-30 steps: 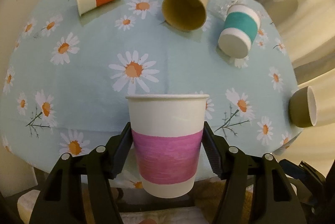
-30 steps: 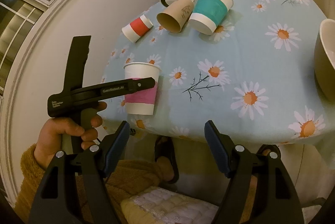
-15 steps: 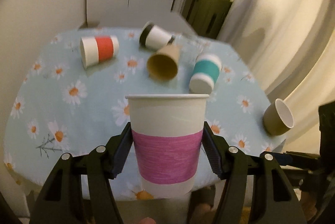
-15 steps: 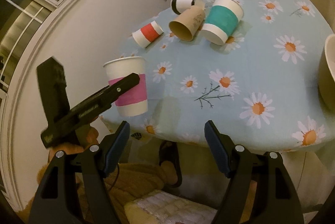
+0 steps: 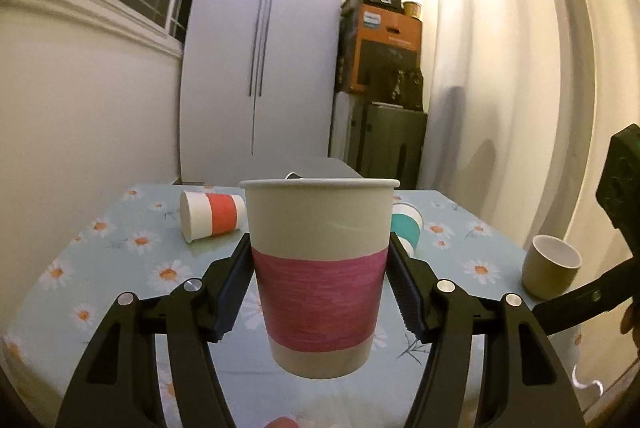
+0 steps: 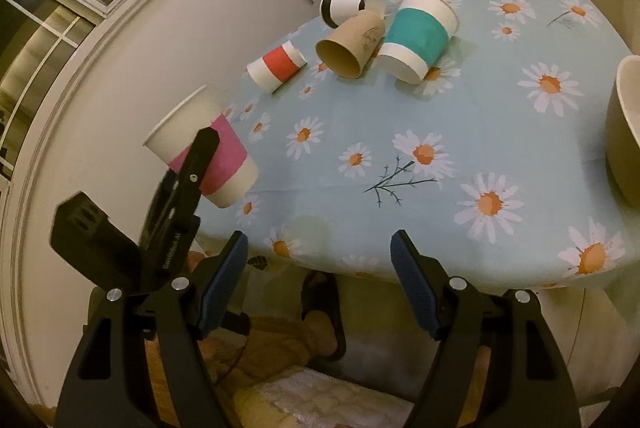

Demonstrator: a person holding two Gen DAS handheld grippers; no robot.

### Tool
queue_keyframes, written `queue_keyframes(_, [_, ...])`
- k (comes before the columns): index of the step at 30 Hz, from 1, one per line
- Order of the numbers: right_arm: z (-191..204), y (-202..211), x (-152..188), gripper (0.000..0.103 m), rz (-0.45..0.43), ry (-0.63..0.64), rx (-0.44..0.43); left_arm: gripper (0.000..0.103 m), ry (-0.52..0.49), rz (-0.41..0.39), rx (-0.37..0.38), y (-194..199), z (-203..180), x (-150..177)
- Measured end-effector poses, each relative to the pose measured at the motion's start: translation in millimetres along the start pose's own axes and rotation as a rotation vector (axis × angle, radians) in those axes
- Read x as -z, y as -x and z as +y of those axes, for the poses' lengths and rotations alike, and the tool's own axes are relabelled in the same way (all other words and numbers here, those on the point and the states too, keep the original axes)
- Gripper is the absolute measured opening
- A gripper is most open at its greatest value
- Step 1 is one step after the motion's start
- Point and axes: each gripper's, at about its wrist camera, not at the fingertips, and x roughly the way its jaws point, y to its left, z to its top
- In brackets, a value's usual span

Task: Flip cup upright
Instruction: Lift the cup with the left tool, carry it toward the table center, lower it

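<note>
Cup [image 5: 320,276] with the pink band sits mouth-up between the fingers [image 5: 236,288] of my left gripper [image 5: 320,288], pinched on both sides of the band.

Left wrist view:
- A second ago this camera looked down on the desk [image 5: 120,268]; now it looks level across it, wardrobe and curtain filling the upper frame. The gripper has swung from pitched-down to roughly horizontal.
- Cup base hangs clear of the flowered cloth, over the near edge.
- Red-banded cup [image 5: 212,214] lies on its side at far left. A teal-banded cup [image 5: 406,228] peeks out behind the held one. An olive mug [image 5: 551,266] stands at right.
- Dark body at the right edge is my other gripper.

Right wrist view:
- Right gripper [image 6: 320,284] is spread wide and holds nothing, hanging off the near desk edge.
- From here the pink cup [image 6: 204,151] reads as tilted, rim toward the wall, held off the left edge of the desk [image 6: 400,107]. Half a second ago it looked closer to upright in this view; I can't say how much of that is lens curve.
- Brown cup [image 6: 350,45], teal cup [image 6: 418,37], red cup [image 6: 276,65] and a black-and-white cup [image 6: 340,7] all lie on their sides at the back.

My read: lift and turn are mostly done. What's left is bringing the cup over the cloth, setting the base flat, then releasing. Thin paper wall, so a hard squeeze could dent it.
</note>
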Motion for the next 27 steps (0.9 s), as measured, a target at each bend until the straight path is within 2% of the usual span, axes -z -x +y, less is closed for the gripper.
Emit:
queue_keyframes(5, [8,-4,1,0.074,-0.002,0.056,0.034,0.062,-0.029,-0.060,-0.071,-6,-9,23])
queue_keyframes(19, [8,-13,3,0.074,0.030,0.084,0.059,0.063,-0.059,-0.115,-0.226,-21,-12,71])
queue_keyframes(27, [7,-13,3,0.074,0.035,0.082,0.065,0.064,-0.041,-0.112,-0.226,-24,-8,76])
